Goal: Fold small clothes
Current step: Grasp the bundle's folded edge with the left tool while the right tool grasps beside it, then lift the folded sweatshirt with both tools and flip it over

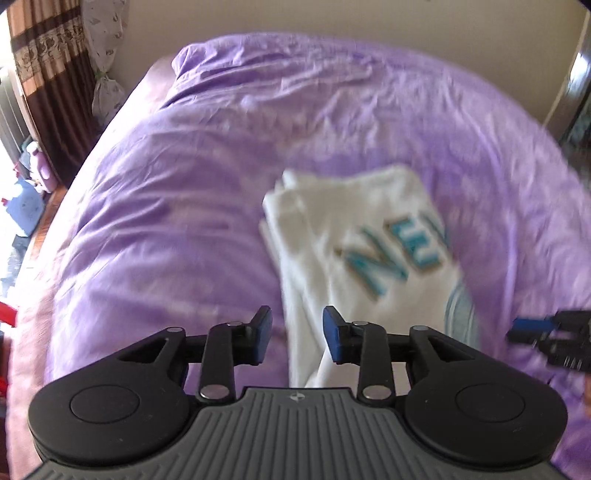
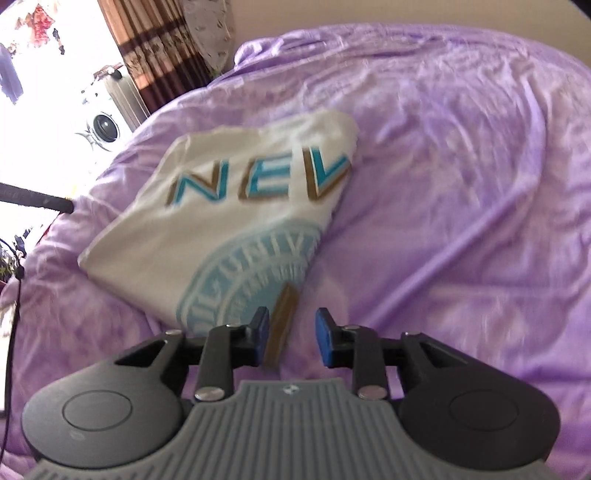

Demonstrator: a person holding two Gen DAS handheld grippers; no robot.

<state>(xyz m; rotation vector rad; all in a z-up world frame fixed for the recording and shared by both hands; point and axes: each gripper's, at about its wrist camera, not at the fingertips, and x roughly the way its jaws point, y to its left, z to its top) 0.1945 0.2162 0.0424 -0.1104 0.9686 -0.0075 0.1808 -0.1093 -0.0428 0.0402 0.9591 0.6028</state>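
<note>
Two hand-held grippers, left (image 1: 297, 334) and right (image 2: 291, 338), both spread apart, empty, above folded white shirt (image 2: 236, 214), purple bedspread (image 2: 461, 184).

A bed (image 1: 184, 184) draped in a wrinkled purple cover (image 2: 461, 166) fills most of both views. Behind its far edge rises a plain cream wall (image 1: 332, 18). At the far left corner hang brown-and-tan striped curtains (image 1: 44, 74) — beside them a pale patterned one (image 1: 105, 55). Bright daylight floods through the window (image 2: 55, 74) — washing out that side.
</note>
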